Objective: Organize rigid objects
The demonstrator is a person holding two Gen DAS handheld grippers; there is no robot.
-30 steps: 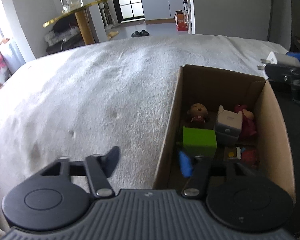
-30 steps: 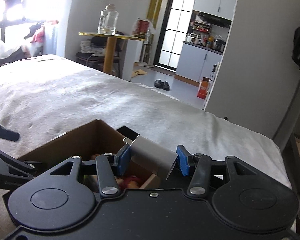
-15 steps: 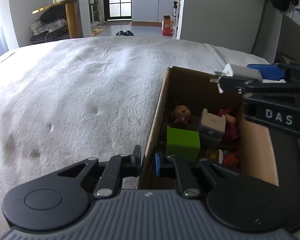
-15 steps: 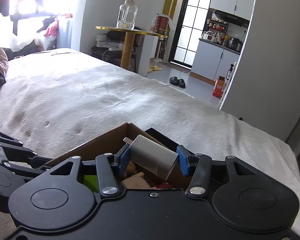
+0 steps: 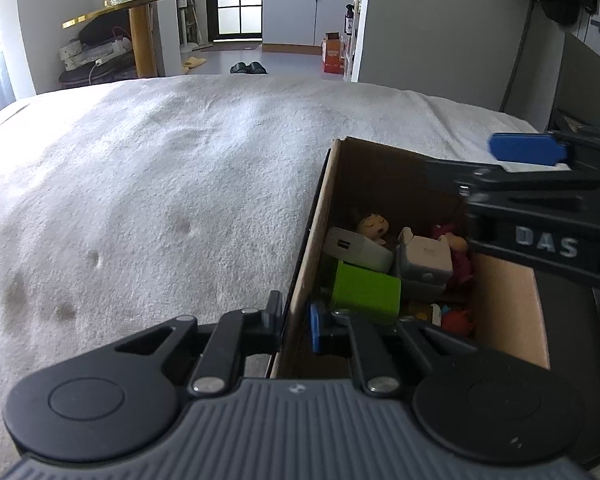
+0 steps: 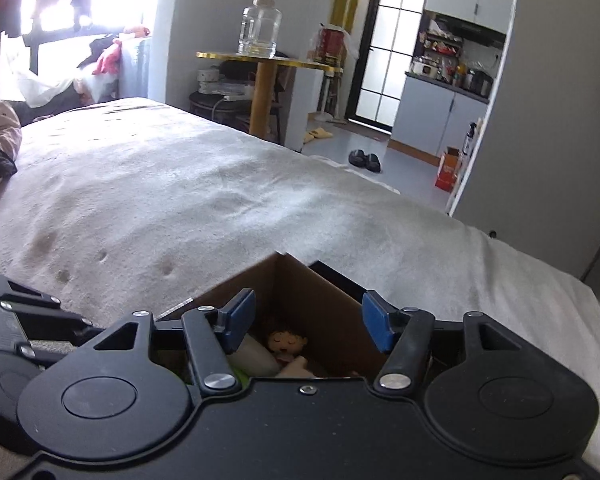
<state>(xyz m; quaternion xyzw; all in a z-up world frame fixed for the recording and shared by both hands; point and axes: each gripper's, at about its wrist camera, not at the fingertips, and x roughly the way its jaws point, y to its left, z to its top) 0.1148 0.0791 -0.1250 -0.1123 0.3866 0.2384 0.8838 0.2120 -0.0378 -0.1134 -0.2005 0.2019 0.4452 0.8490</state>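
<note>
The left gripper (image 5: 296, 320) is clamped on the left wall of the cardboard box (image 5: 312, 240), one finger outside the wall and the blue-padded finger inside it. The box sits on a white fleece-covered bed (image 5: 160, 200), near the bed's right edge.

The right gripper (image 6: 308, 320) is held above the box with its jaws wide apart and nothing between the blue pads (image 6: 240, 316). In the left wrist view the same gripper (image 5: 540, 184) reaches in from the right over the box's right wall, with the lettering "DAS" legible on its body.

Contents of the box, as seen in the left wrist view:
- a white USB charger (image 5: 360, 250) lying against the left wall, toward the far end, its port facing the camera;
- a green block (image 5: 366, 292) just nearer than the charger, touching it;
- a small doll head with dark hair and closed eyes (image 5: 374, 226) behind the charger;
- a white plug adapter (image 5: 422, 260) at the middle, resting on a grey item;
- a pink figure (image 5: 458, 252) to its right;
- a red item (image 5: 458, 320) near the right wall, identity not determinable.

The doll head (image 6: 286, 340) is also visible between the right gripper's fingers.
</note>
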